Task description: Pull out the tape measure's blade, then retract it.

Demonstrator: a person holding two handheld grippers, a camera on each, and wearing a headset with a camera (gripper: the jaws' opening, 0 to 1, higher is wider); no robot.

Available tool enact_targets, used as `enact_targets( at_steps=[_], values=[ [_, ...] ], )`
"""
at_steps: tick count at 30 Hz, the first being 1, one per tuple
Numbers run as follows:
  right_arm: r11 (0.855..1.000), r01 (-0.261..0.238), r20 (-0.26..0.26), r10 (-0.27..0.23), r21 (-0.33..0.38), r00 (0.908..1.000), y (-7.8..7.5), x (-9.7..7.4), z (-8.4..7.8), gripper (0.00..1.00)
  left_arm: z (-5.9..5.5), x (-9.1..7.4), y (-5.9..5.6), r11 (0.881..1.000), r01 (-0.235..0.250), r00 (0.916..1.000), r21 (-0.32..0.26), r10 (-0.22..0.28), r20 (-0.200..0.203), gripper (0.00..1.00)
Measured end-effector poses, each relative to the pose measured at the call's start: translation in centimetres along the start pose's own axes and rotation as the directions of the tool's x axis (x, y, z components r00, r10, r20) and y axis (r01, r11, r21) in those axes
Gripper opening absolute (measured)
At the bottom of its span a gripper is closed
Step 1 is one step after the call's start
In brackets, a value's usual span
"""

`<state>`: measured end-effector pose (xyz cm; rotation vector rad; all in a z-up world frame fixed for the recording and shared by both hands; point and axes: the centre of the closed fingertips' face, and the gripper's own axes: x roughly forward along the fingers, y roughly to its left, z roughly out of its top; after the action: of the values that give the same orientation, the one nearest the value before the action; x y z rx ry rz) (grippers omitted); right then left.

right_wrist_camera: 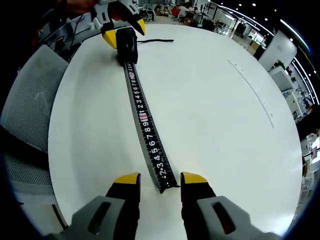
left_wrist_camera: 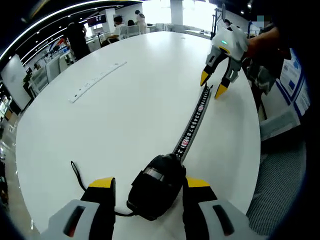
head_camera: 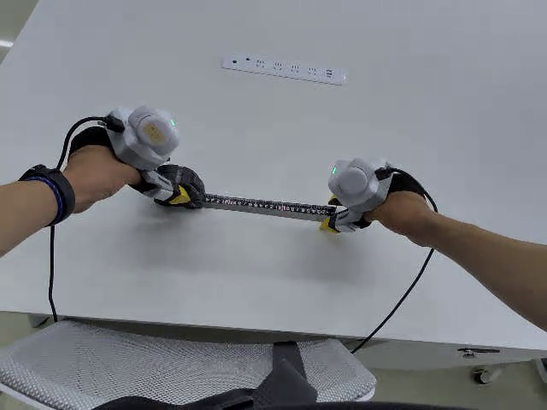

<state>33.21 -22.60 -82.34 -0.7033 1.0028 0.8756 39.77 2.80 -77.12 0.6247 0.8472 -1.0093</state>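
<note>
L hand-held gripper (left_wrist_camera: 150,182): you've got it clamped on tape measure case (left_wrist_camera: 159,186), near tabletop (head_camera: 342,128) edge.
blade (right_wrist_camera: 147,132): out, lying flat on tabletop betw. yr grippers.
R hand-held gripper (right_wrist_camera: 159,179): jaws apart, straddling blade tip, not pinching.

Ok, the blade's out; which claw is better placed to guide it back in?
Right. The right claw straddles the free end of the blade, jaws open, so it can likely guide it home. The left claw is holding the tape measure case.

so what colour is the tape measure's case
Black. The tape measure's case shows best in the left gripper view.
</note>
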Motion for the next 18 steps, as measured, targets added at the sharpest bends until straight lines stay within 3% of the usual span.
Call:
enact_targets(
  at_steps=[3, 7, 8, 15, 18],
  values=[
    [1.000, 0.001, 0.004, -0.001, 0.005, 1.0000, 0.0, -0.1, 0.1, 0.34, 0.1, -0.1, 0.0, 1.000, -0.003, 1.0000, -0.008, 0.003, 0.007, 0.51],
    [0.996, 0.021, 0.062, -0.026, 0.082, 0.9977, 0.0, -0.9, 0.9, 0.37, 0.1, -0.7, 0.1, 0.998, -0.011, 0.9988, -0.062, 0.014, 0.048, 0.53],
    [0.989, 0.034, 0.083, -0.046, 0.143, 0.9955, 0.1, -1.7, 0.7, 0.39, 1.1, -2.1, 0.7, 0.975, -0.016, 0.9859, -0.220, 0.052, 0.159, 0.54],
    [0.968, 0.033, 0.135, -0.068, 0.248, 0.9885, 0.1, -2.8, 0.6, 0.44, 0.7, -3.8, 0.8, 0.963, -0.022, 0.9768, -0.269, 0.078, 0.200, 0.56],
    [0.961, 0.024, 0.166, -0.072, 0.277, 0.9835, 0.1, -3.0, 0.6, 0.46, 0.5, -4.6, 0.8, 0.950, -0.014, 0.9690, -0.312, 0.090, 0.230, 0.57]
  ],
)
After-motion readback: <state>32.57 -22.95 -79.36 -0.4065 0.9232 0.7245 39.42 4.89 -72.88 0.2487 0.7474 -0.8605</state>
